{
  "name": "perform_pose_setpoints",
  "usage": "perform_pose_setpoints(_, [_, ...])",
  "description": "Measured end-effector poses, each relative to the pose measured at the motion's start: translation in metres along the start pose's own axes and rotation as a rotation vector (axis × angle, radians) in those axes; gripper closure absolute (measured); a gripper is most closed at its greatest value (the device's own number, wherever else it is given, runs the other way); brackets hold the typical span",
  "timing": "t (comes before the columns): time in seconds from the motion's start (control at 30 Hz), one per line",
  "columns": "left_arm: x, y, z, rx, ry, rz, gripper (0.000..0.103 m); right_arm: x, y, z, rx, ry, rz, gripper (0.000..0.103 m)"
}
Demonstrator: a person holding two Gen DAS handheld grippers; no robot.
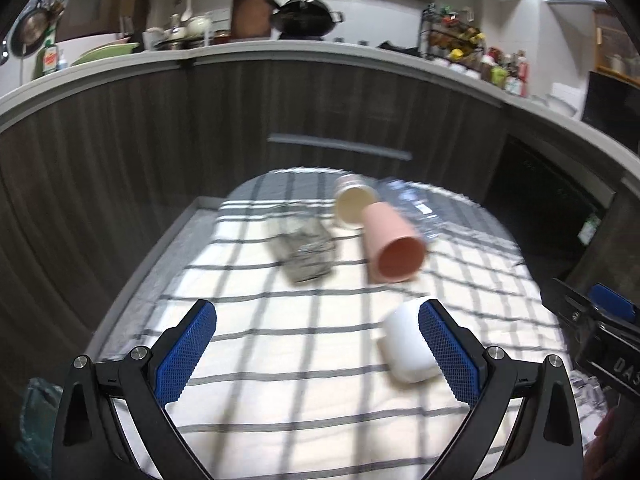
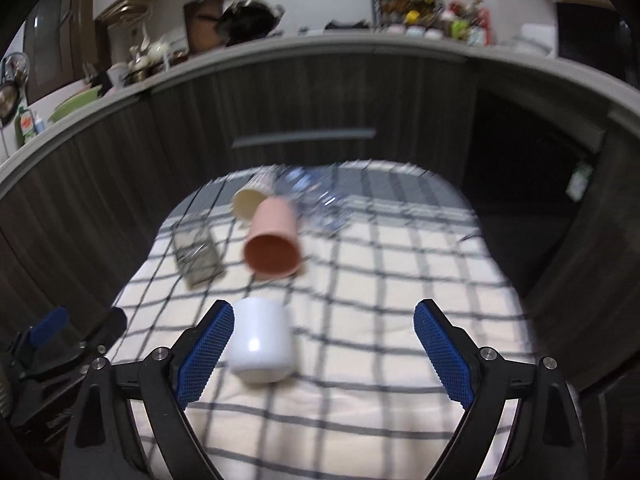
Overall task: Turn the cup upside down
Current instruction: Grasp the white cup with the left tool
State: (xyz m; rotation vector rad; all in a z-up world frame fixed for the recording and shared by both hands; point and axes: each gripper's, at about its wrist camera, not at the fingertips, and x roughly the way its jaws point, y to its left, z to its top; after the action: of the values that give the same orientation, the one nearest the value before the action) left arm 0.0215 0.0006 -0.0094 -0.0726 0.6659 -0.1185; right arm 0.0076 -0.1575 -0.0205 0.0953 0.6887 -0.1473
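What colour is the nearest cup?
White cup; it shows best in the right wrist view.

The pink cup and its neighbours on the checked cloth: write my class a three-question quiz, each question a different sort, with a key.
1. True or false: the pink cup stands upright on the checked cloth.
2. Which cup lies nearest the two grippers? A. the cream cup B. the white cup C. the pink cup
3. Fill in: the jaws of the left gripper and the right gripper are both ____.

Key
1. False: it lies on its side, its mouth towards the cameras.
2. B.
3. Open; neither holds anything.
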Motion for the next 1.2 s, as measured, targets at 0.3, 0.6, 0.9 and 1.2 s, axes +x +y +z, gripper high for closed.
perform_pose_setpoints(0.3, [0.025, -0.058, -0.021, -0.001, -0.045, -0.01, 0.0, -0.033, -0.068, -0.009, 0.047, -0.074, -0.175, 0.009])
perform_pose_setpoints(0.6, [0.052, -0.085, -0.046, 0.011, -0.05, 0.034, 0.002, -0.022, -0.102, -0.02, 0.138, -0.054, -0.204, 0.009])
perform_pose_setpoints(0.9, [0.082, -0.088, -0.064, 0.044, -0.002, 0.071, 0.021, -0.003, -0.121, -0.032, 0.229, 0.011, -0.171, 0.009])
perform_pose_setpoints(1.2, [0.088, -0.09, -0.068, 0.051, 0.035, 0.019, 0.031, 0.01, -0.125, -0.037, 0.259, 0.054, -0.154, 0.009])
